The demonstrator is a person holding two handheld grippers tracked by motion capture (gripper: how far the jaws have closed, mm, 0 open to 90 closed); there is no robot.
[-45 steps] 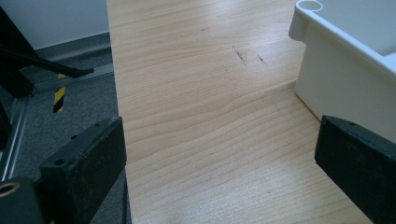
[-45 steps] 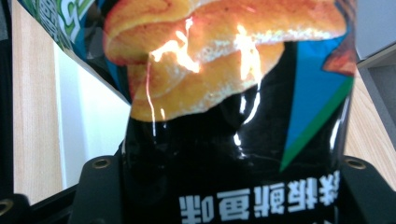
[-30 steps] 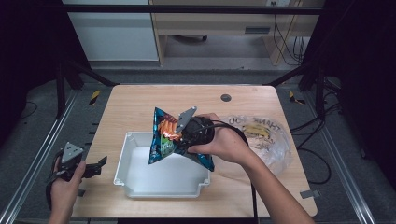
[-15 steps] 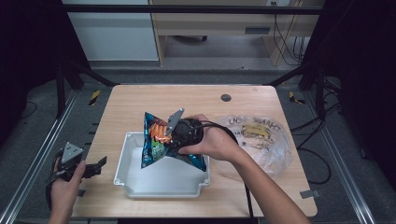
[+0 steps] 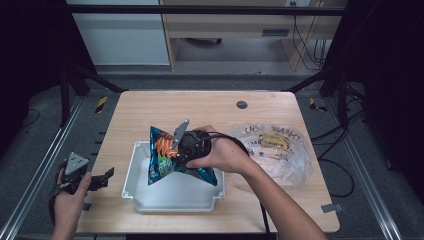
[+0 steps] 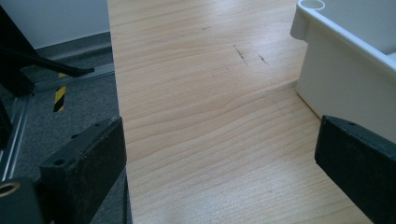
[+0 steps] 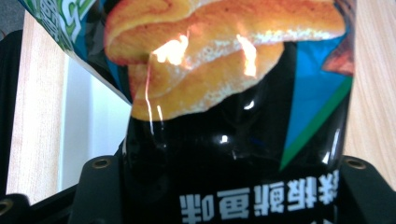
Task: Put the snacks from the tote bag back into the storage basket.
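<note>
In the high view, a chip bag [image 5: 167, 162] is clamped by the right tongs [image 5: 174, 149] above the white tub [image 5: 172, 197]; the left tongs [image 5: 100, 178], at nine o'clock of the tub, are spread empty. In the left gripper view, bare desk [image 6: 201, 116] lies between the jaws. In the right gripper view, the bag [image 7: 233, 116] is pinched.

A tub [image 5: 150, 202] sits on the table [image 5: 210, 107] toward its near edge, left of centre. Over the tub hangs a snack bag [image 5: 162, 162], clamped in the right gripper [image 5: 182, 145], which comes in from the right. Right of the tub, well apart, lies a plastic bag [image 5: 295, 160] with bananas [image 5: 275, 140] in it. Behind it, near the far edge, is a round cap [image 5: 242, 104]. The left gripper [image 5: 97, 179] hovers at the table's left edge, just beside the tub, jaws apart
</note>
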